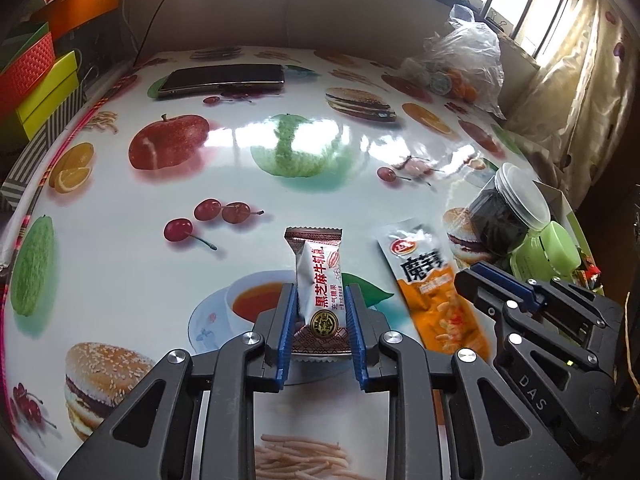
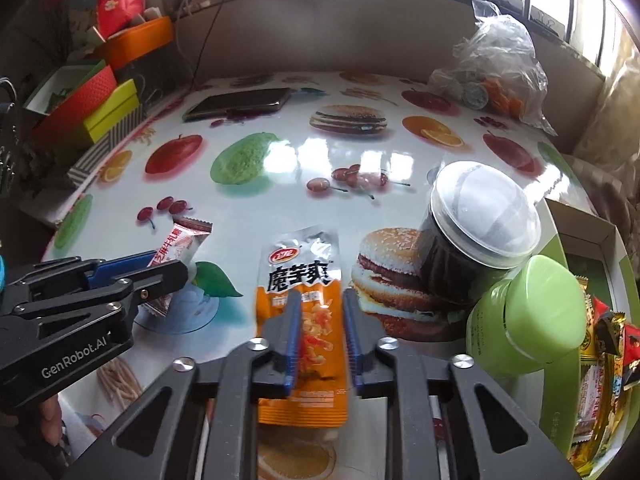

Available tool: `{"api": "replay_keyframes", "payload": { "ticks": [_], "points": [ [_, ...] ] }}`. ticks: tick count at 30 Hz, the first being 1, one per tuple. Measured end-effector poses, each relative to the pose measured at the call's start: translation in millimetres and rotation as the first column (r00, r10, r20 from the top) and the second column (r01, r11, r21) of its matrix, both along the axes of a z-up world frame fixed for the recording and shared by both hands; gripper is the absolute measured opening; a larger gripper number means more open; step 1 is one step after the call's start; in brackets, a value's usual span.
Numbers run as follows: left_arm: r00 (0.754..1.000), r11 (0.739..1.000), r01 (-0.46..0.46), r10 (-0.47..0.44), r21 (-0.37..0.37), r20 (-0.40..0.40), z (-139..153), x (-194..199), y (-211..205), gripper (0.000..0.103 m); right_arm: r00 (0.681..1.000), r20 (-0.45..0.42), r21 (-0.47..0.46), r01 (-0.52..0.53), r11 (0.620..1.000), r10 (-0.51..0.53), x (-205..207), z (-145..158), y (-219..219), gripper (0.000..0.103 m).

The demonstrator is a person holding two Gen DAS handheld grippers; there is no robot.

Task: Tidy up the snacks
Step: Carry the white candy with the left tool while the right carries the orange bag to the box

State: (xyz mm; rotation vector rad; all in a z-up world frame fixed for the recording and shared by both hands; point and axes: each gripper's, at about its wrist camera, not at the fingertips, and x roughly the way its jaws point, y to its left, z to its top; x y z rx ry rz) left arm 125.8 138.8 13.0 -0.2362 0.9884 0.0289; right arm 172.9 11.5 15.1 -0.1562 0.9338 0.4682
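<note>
Two snack packets are gripped at once. The left gripper [image 1: 321, 300] is clamped on a white candy packet [image 1: 320, 280], held near the lower centre of the left wrist view, its lower end just above or on the counter [image 1: 120, 208]; which cannot be told. The right gripper [image 2: 319, 312] is closed on an orange snack pouch [image 2: 300, 280], seen at the lower centre of the right wrist view and lying flat on the counter. The step in hand is judged to be the pick-up of both packets; the next move calls for each to be lifted clear and carried to a collecting place, probably the green tray [image 2: 560, 432] at the lower right, where other wrapped snacks are already gathered. Care is required there: a dark jar [image 2: 476, 232] and a green bottle [image 2: 532, 320] stand just beside the pouch, at the tray's edge, and could be knocked over. Open room is available across the middle of the counter. A phone [image 2: 240, 104] and a plastic bag [image 2: 496, 64] lie well apart at the far edge.
</note>
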Motion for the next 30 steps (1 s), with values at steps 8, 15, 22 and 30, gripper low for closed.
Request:
{"api": "replay_keyframes", "payload": {
  "ticks": [8,15,22,30],
  "points": [
    [1.0,1.0,-0.011,0.011,-0.009,-0.015,-6.3,-2.5,4.1,0.025,0.997,-0.064,0.099,0.058,0.993,-0.052,2.7,-9.6,-16.5,0.042],
    [1.0,1.0,-0.015,0.015,-0.013,-0.015,-6.2,-2.6,5.6,0.025,0.999,-0.051,0.086,-0.011,0.996,0.015,-2.8,-11.1,7.3,0.06],
    [1.0,0.999,-0.028,0.028,-0.018,-0.014,-7.4,-4.0,13.2,0.025,0.999,0.006,-0.027,-0.053,0.998,0.053,-6.9,-15.6,20.0,0.062],
    [1.0,0.999,-0.027,0.027,-0.028,-0.011,-7.0,-6.0,13.6,0.025,0.999,0.022,-0.034,-0.048,0.998,0.049,-10.9,-13.9,19.5,0.04]
  ]
}}
